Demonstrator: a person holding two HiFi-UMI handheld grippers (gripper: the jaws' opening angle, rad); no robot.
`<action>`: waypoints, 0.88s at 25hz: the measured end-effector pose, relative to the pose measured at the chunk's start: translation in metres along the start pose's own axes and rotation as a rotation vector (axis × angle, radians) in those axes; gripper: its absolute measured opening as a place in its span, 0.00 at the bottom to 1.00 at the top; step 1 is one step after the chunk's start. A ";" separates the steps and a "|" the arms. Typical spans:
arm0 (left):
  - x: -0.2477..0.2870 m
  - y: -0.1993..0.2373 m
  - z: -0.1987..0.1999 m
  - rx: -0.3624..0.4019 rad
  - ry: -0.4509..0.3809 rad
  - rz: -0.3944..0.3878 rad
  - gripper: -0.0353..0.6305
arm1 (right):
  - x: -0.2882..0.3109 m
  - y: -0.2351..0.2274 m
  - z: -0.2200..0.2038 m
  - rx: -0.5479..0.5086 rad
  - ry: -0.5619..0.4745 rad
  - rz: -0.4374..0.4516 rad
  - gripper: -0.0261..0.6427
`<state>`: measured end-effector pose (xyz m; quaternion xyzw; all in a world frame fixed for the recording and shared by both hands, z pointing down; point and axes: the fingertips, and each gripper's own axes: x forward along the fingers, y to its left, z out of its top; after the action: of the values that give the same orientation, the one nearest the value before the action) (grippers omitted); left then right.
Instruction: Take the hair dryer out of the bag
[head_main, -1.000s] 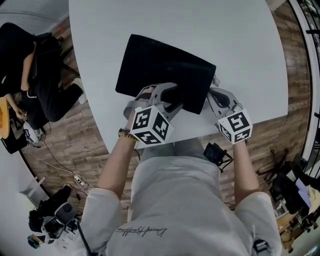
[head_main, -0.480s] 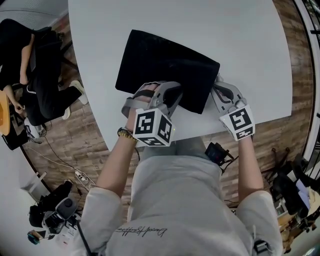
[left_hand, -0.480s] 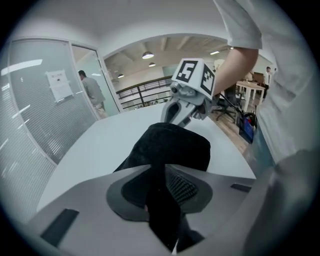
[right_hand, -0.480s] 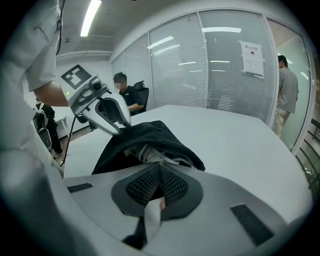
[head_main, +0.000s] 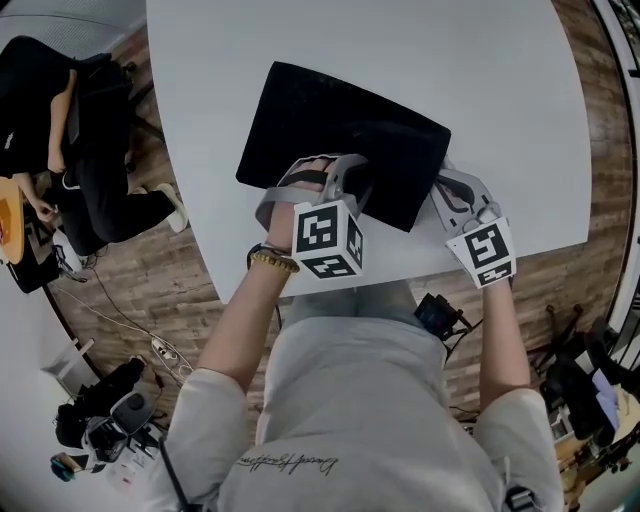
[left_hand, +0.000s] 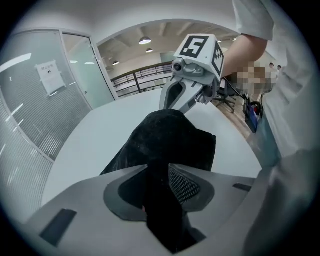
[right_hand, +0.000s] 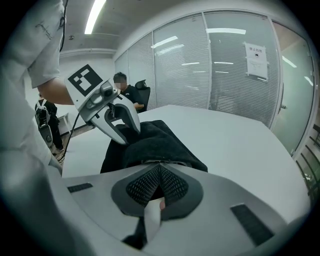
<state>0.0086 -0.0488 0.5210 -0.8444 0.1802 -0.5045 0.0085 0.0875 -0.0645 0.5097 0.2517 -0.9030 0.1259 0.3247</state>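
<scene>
Head view: set high, faces steeply down; takes in table (head_main: 400, 60), bag (head_main: 340, 140), left gripper (head_main: 345, 190) and right gripper (head_main: 440, 180) whole, from well above.
Left gripper view: rides low behind opening jaws, bag cloth between them; looks across the bag at close range toward the right gripper.
Right gripper view: rides low behind jaws closed on the bag's edge; looks across the bag at close range toward the left gripper.
Shared by all three: bag and table.
</scene>
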 end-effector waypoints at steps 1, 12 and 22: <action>0.001 0.000 0.000 0.015 0.008 0.006 0.26 | 0.001 -0.001 0.001 -0.003 -0.001 0.002 0.08; -0.007 0.009 0.004 -0.019 -0.043 0.053 0.09 | 0.004 0.015 0.017 -0.051 -0.091 0.110 0.08; -0.039 0.024 0.007 -0.182 -0.182 0.066 0.09 | 0.010 0.015 0.015 -0.364 -0.006 0.080 0.21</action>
<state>-0.0095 -0.0602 0.4798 -0.8775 0.2516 -0.4068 -0.0352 0.0651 -0.0611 0.5042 0.1531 -0.9211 -0.0273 0.3569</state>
